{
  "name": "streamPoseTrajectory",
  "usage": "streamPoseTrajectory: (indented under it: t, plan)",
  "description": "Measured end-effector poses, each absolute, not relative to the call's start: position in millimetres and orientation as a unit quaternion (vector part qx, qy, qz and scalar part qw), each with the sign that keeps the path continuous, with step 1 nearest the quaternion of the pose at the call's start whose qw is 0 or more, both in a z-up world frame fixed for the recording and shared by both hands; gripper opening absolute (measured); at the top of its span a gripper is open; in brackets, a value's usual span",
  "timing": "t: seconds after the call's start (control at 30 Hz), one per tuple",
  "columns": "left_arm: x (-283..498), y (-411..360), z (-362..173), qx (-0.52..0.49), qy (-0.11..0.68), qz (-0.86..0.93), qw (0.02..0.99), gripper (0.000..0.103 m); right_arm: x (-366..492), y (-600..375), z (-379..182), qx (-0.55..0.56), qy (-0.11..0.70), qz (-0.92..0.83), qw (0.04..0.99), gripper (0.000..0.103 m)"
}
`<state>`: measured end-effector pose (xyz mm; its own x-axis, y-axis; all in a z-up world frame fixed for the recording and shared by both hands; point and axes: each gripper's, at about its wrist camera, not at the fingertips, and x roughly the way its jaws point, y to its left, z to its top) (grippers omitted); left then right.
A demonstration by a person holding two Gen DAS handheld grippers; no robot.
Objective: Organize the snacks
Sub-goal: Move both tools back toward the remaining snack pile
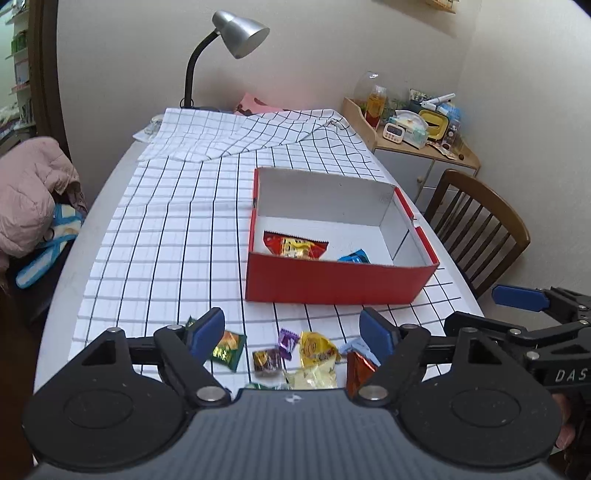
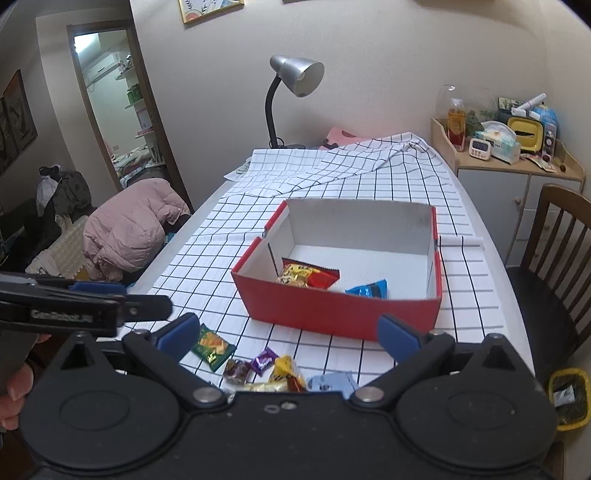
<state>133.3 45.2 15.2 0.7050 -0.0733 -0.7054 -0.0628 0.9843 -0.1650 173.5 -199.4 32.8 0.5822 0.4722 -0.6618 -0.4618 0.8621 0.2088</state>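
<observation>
Snacks lie loose on the checked table at the near edge: green packet, purple candy, yellow packet. You hold the left hand-held gripper with jaws apart and empty above them. Your right hand-held gripper is likewise spread wide, nothing between its pads. Beyond stands the red box, containing a red packet and a blue packet.

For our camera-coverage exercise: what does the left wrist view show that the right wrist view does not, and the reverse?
Only the left wrist view: the orange-brown wrapper near its right finger. Only the right wrist view: the open doorway, the framed picture and the yellow container. Both: the red box holding a red packet and a blue packet, the desk lamp, and loose sweets.
</observation>
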Motion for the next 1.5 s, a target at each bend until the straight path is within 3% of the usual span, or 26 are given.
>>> streamPoseTrajectory:
  t: [0.17,0.27,0.8,1.5]
  plan:
    - [117.6,55.1,-0.2,-0.123,0.387,-0.005,0.914,0.089,160.7,-203.7,21.9,0.009,0.379,0.261,0.888,0.103]
    - [112.7,59.1,-13.7,-0.138,0.397,-0.004,0.907,0.103,150.8,-205.5,12.7,0.005,0.38,0.263,0.887,0.103]
    - [103.9,86.8,-104.9,-0.182,0.485,0.107,0.849,0.103,139.5,-211.3,-60.3,-0.024,0.441,0.234,0.866,0.102]
    - [136.9,107.1,-163.3,-0.229,0.543,0.216,0.779,0.102,183.2,-195.7,-109.0,-0.045,0.478,0.234,0.845,0.09]
